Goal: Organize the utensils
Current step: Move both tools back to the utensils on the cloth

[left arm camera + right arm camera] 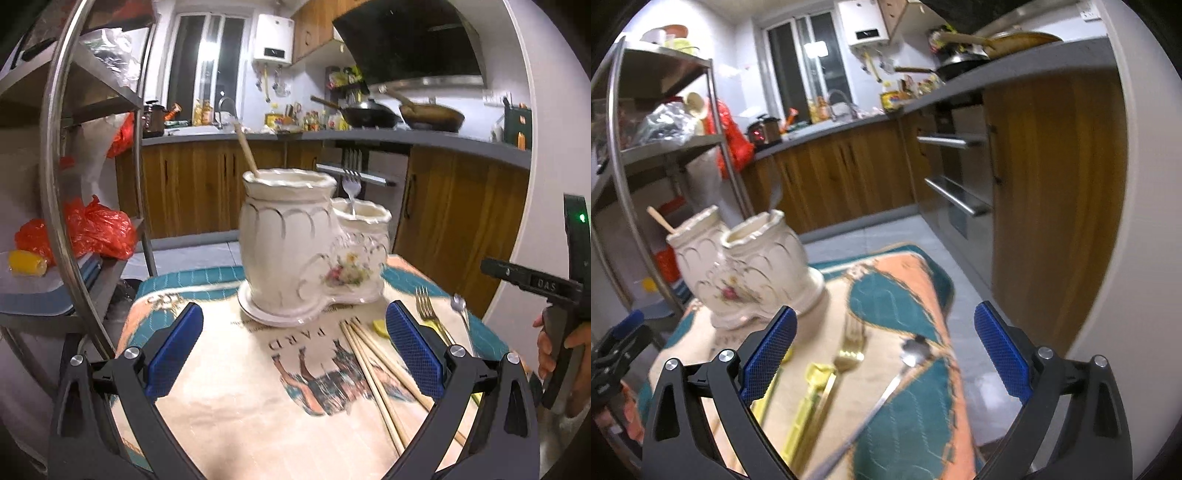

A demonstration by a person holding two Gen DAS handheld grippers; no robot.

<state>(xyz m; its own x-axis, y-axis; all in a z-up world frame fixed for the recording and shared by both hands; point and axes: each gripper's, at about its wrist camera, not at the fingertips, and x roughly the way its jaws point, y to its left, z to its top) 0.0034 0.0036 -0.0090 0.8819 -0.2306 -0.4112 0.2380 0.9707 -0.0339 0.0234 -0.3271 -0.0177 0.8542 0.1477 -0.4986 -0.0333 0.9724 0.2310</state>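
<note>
A white ceramic two-pot utensil holder (295,247) stands on the cloth-covered table (229,387). Its tall pot holds a wooden stick (245,147); its low pot holds a silver fork (351,192). Several wooden chopsticks (373,373), a gold fork (428,314) and a silver spoon (460,306) lie on the cloth at the right. My left gripper (293,350) is open and empty in front of the holder. My right gripper (884,347) is open and empty above the gold fork (846,354), a yellow utensil (809,402) and the silver spoon (905,362). The holder (750,266) stands to its left.
A metal shelf rack (74,184) with red bags stands left of the table. Wooden kitchen cabinets (454,229) and a counter with pans are behind. The table's right edge (956,369) drops to the tiled floor. The right gripper's body (554,288) shows at the far right.
</note>
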